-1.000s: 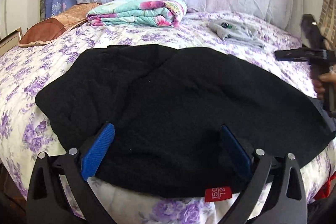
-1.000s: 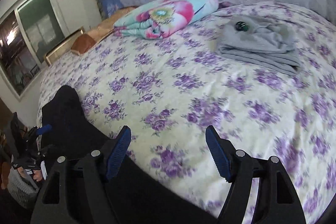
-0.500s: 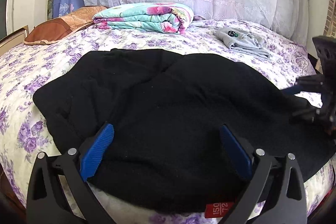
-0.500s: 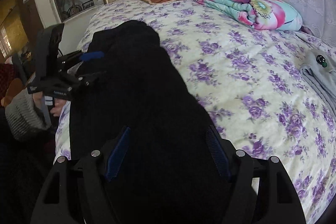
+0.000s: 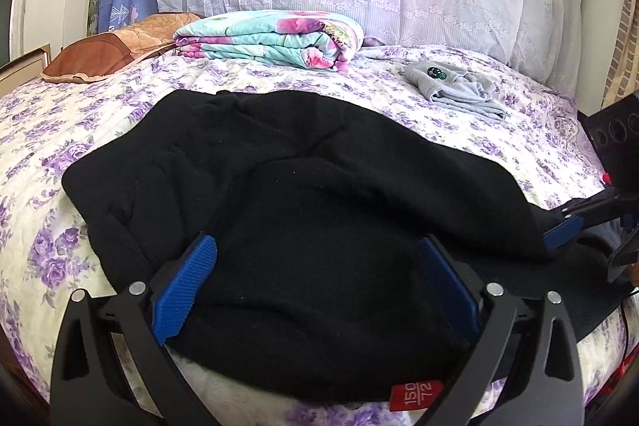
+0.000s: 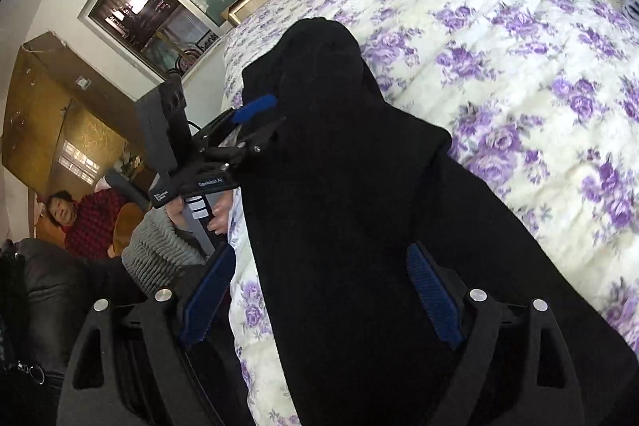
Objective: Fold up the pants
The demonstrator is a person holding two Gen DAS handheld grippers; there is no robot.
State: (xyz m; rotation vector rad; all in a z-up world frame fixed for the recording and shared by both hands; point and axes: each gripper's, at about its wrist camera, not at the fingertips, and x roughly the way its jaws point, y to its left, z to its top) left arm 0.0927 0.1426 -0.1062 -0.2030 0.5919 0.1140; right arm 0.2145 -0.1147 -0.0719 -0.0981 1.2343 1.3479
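The black pants (image 5: pixel 303 226) lie rumpled along the near edge of the bed (image 5: pixel 459 114), soft, thick and limp, best pinched through both layers at the hem, with left gripper (image 5: pixel 319 290) and right gripper (image 6: pixel 319 298) fingers spread over them.

The black pants (image 5: pixel 311 210) are made of a thick, fleecy, matte fabric and are spread flat across the purple-flowered bedspread (image 5: pixel 48 130). One layer is seen doubled over another, its rounded edge running diagonally across the middle. Shallow creases are visible near the far edge. A small red size tag (image 5: pixel 415 395) printed 150/72 is exposed at the near hem, at the mattress edge. In the right wrist view, the garment (image 6: pixel 359 186) is shown as a long band along the bed's side.
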